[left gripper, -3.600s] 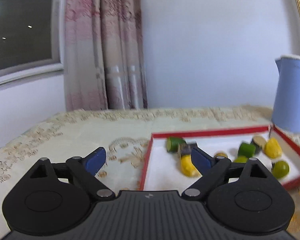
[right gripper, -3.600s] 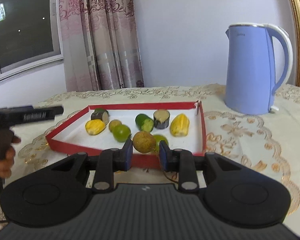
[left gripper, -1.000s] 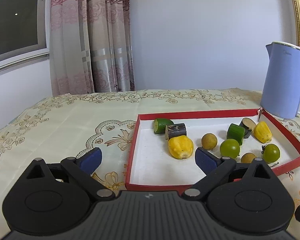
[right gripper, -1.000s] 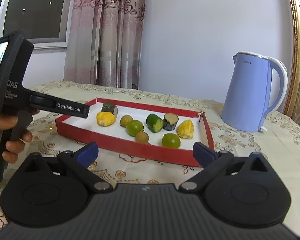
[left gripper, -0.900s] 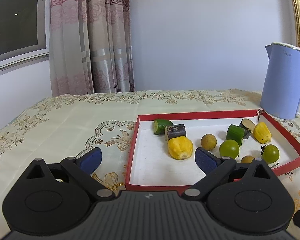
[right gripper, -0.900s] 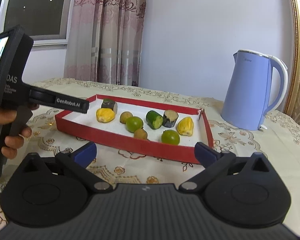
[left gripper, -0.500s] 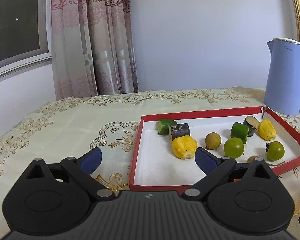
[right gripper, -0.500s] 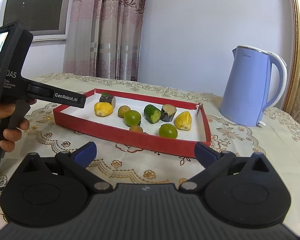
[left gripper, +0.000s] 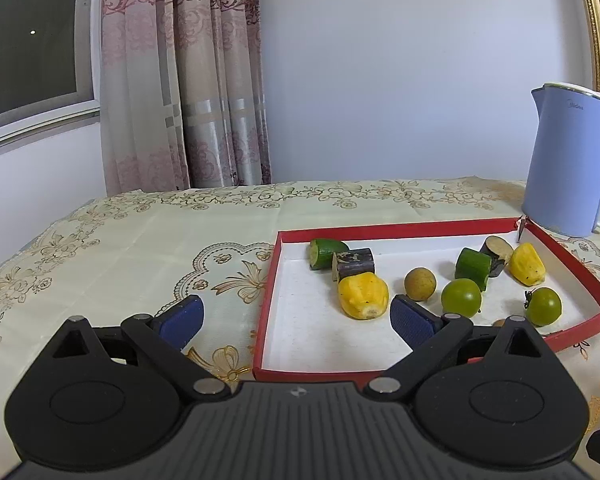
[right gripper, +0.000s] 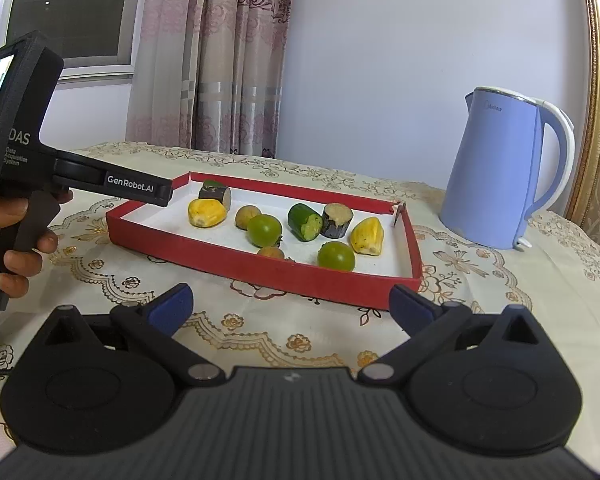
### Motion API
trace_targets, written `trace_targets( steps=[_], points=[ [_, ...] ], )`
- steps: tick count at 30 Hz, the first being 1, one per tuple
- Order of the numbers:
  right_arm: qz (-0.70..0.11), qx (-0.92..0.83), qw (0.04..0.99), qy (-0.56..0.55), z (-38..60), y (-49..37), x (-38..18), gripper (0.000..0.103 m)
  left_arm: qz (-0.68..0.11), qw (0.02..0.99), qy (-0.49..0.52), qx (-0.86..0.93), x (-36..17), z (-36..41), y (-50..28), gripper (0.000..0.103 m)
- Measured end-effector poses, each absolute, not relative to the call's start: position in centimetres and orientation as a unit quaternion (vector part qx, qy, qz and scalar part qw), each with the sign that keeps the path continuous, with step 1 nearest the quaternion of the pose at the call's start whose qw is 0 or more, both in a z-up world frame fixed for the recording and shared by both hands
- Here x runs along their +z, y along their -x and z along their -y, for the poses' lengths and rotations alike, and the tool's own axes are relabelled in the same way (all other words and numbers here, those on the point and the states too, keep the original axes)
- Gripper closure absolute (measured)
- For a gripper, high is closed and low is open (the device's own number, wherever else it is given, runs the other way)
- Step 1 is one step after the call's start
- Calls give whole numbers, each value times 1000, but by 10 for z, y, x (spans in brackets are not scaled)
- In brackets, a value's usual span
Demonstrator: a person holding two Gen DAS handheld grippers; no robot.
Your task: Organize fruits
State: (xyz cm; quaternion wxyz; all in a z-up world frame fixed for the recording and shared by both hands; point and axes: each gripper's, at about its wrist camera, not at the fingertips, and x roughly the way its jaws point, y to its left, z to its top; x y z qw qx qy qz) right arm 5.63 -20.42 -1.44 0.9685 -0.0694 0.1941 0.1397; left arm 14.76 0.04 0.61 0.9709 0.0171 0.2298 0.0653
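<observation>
The shallow red cardboard tray [right gripper: 324,276] on the embroidered cream tablecloth [right gripper: 480,280] holds the cut yellow, green and brown fruits [right gripper: 265,230]. The right gripper [right gripper: 290,305] hovers near the tray's near wall, fingers spread wide and empty, all fruit beyond them. The left gripper [left gripper: 296,316], also wide and empty, straddles the tray's left wall, a yellow fruit piece [left gripper: 363,295] just left of its right fingertip.
</observation>
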Motion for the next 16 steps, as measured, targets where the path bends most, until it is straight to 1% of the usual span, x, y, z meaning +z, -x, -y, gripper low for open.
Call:
trace_targets(
  steps=[12,16],
  points=[
    [-199,141,967,70,204,-57,-17,0,-225,972,-19,60,7,1,-146,3],
    [-214,142,964,69,204,-62,-21,0,-222,973,-16,55,7,1,-145,3]
  ],
)
